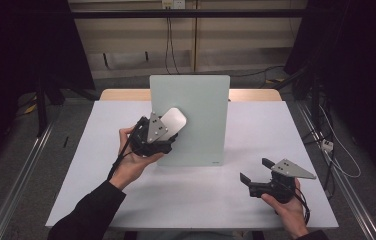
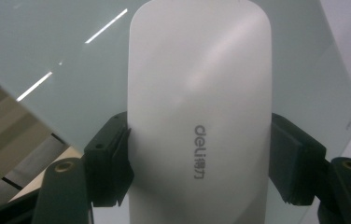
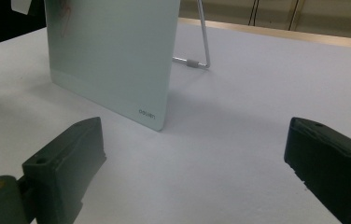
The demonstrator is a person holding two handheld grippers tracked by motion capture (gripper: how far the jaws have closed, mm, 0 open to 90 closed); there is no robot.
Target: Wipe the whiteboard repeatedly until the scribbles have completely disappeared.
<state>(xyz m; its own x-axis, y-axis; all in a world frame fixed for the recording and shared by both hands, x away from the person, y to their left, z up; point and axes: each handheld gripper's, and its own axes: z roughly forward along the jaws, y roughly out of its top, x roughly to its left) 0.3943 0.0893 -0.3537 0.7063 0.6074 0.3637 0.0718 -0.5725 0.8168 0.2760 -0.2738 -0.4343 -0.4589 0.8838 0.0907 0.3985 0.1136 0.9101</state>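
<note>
White plastic is what you hold: in the high view, your left gripper [image 1: 168,131] is clamped on a white eraser [image 1: 173,120], and the eraser sits against the face of the pale green glass board [image 1: 196,110], near its left edge at about 9 o'clock from the board's middle. The board stands upright on the white table [image 1: 256,195]. Your right gripper [image 1: 255,171] rests low at about 4 o'clock from the board, well apart from it, with its jaws spread and nothing between them.

In the left gripper view, both jaws press the sides of the eraser [image 2: 199,107], and the board [image 2: 47,51] lies just behind it. I see no marks on the board there, so I cannot tell how much wiping is left; I judge the work is in its middle.

In the right gripper view, the board's lower corner [image 3: 155,116] is rounded and its wire stand [image 3: 197,60] reaches behind. You have open table on the right and in front. Keep the eraser away from the left edge, because it could slip off there.
</note>
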